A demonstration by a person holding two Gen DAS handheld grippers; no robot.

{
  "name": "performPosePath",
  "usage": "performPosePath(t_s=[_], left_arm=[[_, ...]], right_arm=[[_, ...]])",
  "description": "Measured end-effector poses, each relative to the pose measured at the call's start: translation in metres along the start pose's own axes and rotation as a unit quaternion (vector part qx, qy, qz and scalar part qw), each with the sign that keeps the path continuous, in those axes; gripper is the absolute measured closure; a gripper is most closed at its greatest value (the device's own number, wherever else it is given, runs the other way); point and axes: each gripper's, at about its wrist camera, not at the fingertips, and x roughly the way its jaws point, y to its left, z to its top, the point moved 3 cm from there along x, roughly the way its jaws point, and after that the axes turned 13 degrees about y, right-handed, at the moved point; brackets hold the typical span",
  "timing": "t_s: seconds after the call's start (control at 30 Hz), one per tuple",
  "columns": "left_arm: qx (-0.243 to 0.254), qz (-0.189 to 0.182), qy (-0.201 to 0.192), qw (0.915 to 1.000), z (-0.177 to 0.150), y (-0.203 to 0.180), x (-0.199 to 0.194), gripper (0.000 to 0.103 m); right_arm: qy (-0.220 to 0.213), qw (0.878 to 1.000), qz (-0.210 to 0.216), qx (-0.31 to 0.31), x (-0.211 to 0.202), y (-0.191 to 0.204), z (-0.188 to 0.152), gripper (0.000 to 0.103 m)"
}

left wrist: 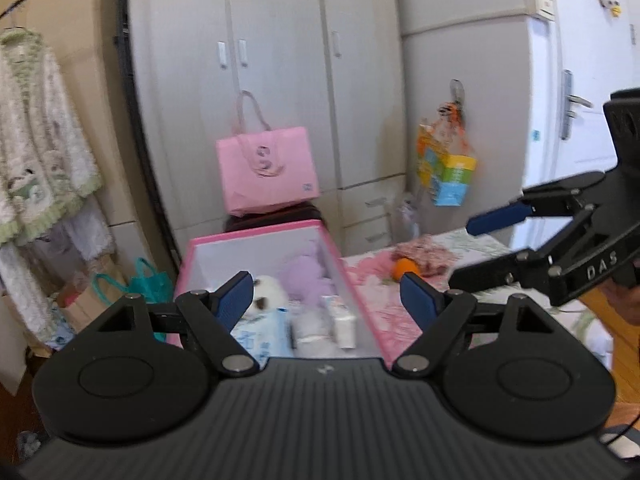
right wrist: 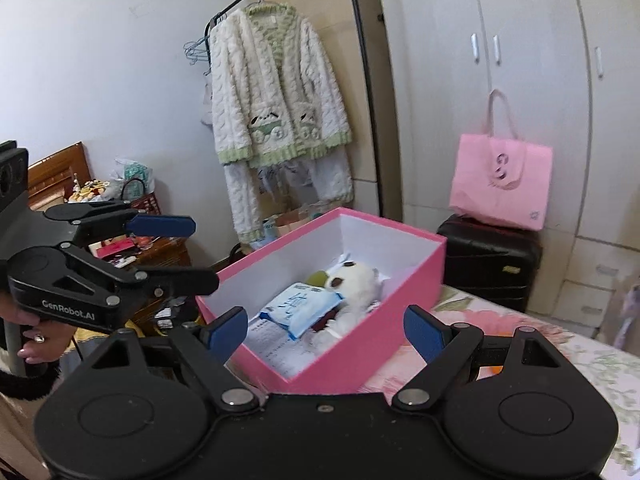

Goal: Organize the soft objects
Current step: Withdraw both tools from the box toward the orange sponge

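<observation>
Cardboard pink box (right wrist: 384, 344) on the floral bed (left wrist: 384, 312) holds a fluffy white plush (right wrist: 356, 284) and crinkly wipes pack (right wrist: 300, 308); we hold left tool (left wrist: 326, 300) and right tool (right wrist: 326, 328) wide, empty.

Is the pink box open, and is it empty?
Open, not empty: the pink box has no lid on, and a white plush toy lies inside.

A bed with a floral sheet (left wrist: 384, 312) in pink and pale green carries the things. A pink box (left wrist: 352, 292) with white inner walls sits directly on it, open at the top, at about 10 o'clock from the sheet's bare middle in the left wrist view. At about 1 o'clock from the box an orange object (left wrist: 405, 269) lies on the sheet, touching a crumpled patterned cloth (left wrist: 424, 254).
</observation>
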Motion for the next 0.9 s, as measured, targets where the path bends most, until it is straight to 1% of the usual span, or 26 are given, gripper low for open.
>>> performPosePath(t_s=[0.07, 0.17, 0.23, 0.33, 0.43, 0.63, 0.73, 0.8, 0.87, 0.9], left_arm=[[0.003, -0.025, 0.005, 0.9997, 0.002, -0.007, 0.001, 0.023], [-0.009, -0.084, 0.021, 0.9962, 0.008, -0.017, 0.008, 0.023], [-0.009, -0.101, 0.024, 0.9946, 0.010, -0.026, 0.014, 0.023], [-0.008, -0.106, 0.023, 0.9941, 0.013, -0.041, 0.028, 0.023], [-0.015, -0.105, 0.015, 0.9942, 0.016, -0.055, 0.042, 0.023], [-0.026, -0.118, 0.003, 0.9927, 0.019, -0.082, 0.081, 0.024], [-0.011, -0.095, -0.008, 0.9954, 0.019, -0.098, 0.101, 0.025], [-0.009, -0.096, -0.002, 0.9954, 0.019, -0.106, 0.116, 0.025], [-0.014, -0.105, 0.012, 0.9943, 0.020, -0.111, 0.132, 0.026], [-0.012, -0.102, 0.014, 0.9946, 0.021, -0.113, 0.138, 0.026]], right_arm=[[-0.009, 1.000, -0.013, 0.002, -0.013, -0.005, -0.003, 0.014], [-0.039, 0.999, -0.032, 0.010, -0.032, -0.015, -0.008, 0.015], [-0.061, 0.997, -0.045, 0.019, -0.041, -0.024, -0.011, 0.015], [-0.086, 0.993, -0.065, 0.040, -0.050, -0.042, -0.017, 0.015], [-0.090, 0.991, -0.078, 0.064, -0.050, -0.063, -0.022, 0.015], [-0.070, 0.988, -0.098, 0.100, -0.040, -0.107, -0.023, 0.015], [-0.054, 0.988, -0.094, 0.110, -0.030, -0.127, -0.024, 0.017], [-0.049, 0.987, -0.096, 0.118, -0.021, -0.140, -0.026, 0.019], [-0.047, 0.987, -0.098, 0.120, -0.011, -0.151, -0.029, 0.020], [-0.046, 0.986, -0.100, 0.124, -0.007, -0.156, -0.030, 0.021]])
